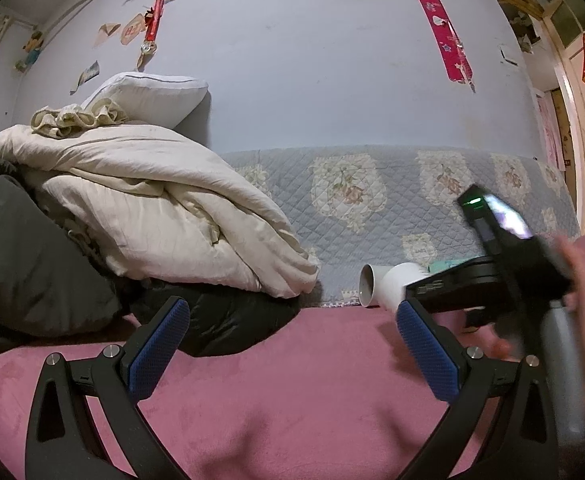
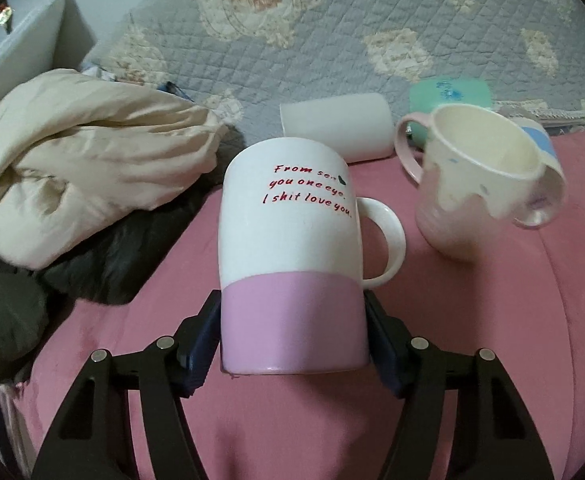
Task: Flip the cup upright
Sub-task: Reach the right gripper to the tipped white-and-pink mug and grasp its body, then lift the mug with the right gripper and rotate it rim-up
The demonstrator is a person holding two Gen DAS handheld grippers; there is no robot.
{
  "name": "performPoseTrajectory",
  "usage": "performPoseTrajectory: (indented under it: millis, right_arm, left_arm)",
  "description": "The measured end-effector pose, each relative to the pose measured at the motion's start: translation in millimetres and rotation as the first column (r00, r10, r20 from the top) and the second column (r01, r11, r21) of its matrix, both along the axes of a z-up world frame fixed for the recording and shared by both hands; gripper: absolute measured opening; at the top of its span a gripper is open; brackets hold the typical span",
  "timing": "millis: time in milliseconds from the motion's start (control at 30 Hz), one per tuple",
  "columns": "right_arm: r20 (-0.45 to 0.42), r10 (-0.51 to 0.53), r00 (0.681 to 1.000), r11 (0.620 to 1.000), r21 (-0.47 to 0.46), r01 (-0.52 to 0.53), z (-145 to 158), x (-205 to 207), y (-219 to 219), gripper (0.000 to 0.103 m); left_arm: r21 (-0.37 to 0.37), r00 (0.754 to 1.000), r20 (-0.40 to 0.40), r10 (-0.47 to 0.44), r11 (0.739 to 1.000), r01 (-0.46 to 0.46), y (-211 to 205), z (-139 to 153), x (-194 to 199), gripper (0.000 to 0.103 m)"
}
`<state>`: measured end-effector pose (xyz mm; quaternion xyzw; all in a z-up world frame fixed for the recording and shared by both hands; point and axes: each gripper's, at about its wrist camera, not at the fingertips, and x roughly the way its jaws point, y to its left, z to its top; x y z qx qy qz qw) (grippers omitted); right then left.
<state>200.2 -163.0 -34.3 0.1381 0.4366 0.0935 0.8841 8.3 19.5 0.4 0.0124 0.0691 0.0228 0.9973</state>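
My right fingers (image 2: 294, 344) clamp the mug (image 2: 292, 256) low between them, my left fingers (image 1: 288, 348) gape empty; on this soft bed (image 2: 452, 320) it could topple when released.

pink blanket (image 2: 472, 320) lies bare right of the mug (image 2: 292, 240); bedding (image 2: 84, 152) crowds its left.

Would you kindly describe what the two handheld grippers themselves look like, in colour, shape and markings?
The left gripper has black, triangular cut-out linkage arms with round silver pivot bolts, and jaws faced with textured blue pads. The right gripper is built the same: black arms, silver bolts, dark blue pads. Seen from the left wrist view, its black body carries a green light, and the bare hand gripping it is blurred.
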Motion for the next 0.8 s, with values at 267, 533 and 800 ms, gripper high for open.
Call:
performPoseTrajectory:
  millis: [267,533,800]
  right_arm:
    - [0.019,0.017,1.000,1.000,0.001,-0.017,3,-60,-9,0.069]
    - [-0.120,0.099,0.988,0.993,0.076,-0.090,-31,-72,0,0.069]
    - [-0.034,0.127,0.991,0.992,0.027,-0.126,-15,-83,-1,0.074]
  left_arm:
    - [-0.016,1.000,-0.004,0.020,1.000,-0.020,4,0,1,0.103]
    - [-0.011,1.000,0.003,0.025,1.000,-0.025,5,0,1,0.103]
    - [-0.008,1.000,0.001,0.025,1.000,-0.025,6,0,1,0.103]
